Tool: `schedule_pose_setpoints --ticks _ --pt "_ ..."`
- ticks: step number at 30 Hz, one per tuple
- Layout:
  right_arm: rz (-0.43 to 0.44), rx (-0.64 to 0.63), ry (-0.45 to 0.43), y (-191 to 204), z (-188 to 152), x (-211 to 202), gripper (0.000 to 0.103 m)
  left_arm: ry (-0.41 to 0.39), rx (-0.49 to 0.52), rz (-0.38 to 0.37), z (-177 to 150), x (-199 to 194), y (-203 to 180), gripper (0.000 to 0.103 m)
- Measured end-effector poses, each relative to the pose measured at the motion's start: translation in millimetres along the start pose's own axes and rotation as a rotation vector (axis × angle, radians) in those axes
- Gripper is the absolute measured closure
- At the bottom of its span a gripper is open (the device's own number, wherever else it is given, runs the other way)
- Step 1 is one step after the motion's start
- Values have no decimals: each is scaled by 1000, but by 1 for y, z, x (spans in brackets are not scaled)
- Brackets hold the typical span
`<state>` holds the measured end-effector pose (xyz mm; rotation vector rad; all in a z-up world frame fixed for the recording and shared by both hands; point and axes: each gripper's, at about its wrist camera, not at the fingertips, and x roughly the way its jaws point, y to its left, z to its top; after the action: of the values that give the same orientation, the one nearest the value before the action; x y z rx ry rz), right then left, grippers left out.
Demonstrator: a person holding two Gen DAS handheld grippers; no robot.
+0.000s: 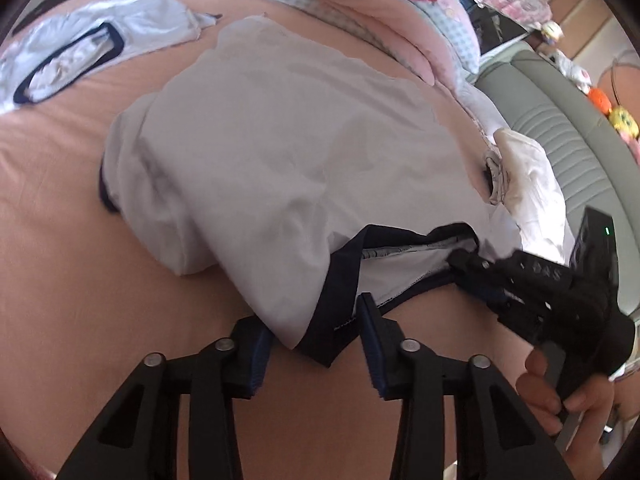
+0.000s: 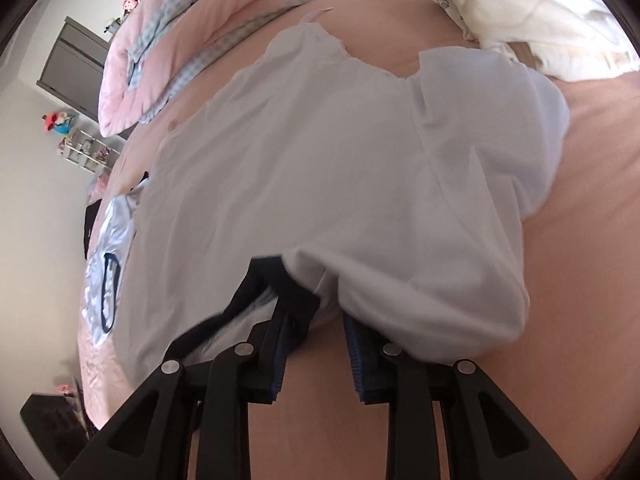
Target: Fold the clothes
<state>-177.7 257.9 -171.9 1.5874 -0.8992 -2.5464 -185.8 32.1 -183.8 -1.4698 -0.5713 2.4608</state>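
A white shirt point(image 1: 272, 140) with a navy collar point(image 1: 340, 292) lies spread on the peach bed sheet point(image 1: 60, 240). Its collar end faces me. My left gripper point(image 1: 312, 316) has a folded corner of the collar between its blue pads point(image 1: 372, 344). The pads stand apart on either side of the cloth and do not visibly press it. To the right, a hand point(image 1: 560, 392) holds my right gripper point(image 1: 468, 268), shut on the collar edge. In the right wrist view the shirt point(image 2: 320, 168) bunches over the right gripper point(image 2: 316, 320), with cloth pinched between the fingertips.
A second pale shirt point(image 1: 72, 52) with a navy neckline lies at the far left, also seen in the right wrist view point(image 2: 104, 272). A pink quilt point(image 1: 400, 20) lies heaped beyond the shirt. A white garment point(image 1: 528, 184) lies beside a grey padded headboard point(image 1: 560, 128).
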Motion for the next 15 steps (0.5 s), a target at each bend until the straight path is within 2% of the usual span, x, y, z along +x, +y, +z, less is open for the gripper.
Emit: schedule_pose_setpoints --ticks 1,2,5,8,11,15 --pt "-11 -2 -8 1 3 1 83 9 -6 -14 2 0 1 94" --pt "-32 -6 -13 3 5 1 91 13 -21 -38 3 -2 4 94" --pt "-129 -55 0 4 2 -5 98 17 -30 -69 4 -12 13 95" --pt "-212 -176 27 8 -16 -14 99 34 -33 -70 -1 -20 19 95" --pt "-256 -294 53 15 -42 -28 99 52 -36 -67 -6 -24 22 95" --pt "-253 -312 97 6 -64 -41 99 77 -32 -58 -15 -25 28 95"
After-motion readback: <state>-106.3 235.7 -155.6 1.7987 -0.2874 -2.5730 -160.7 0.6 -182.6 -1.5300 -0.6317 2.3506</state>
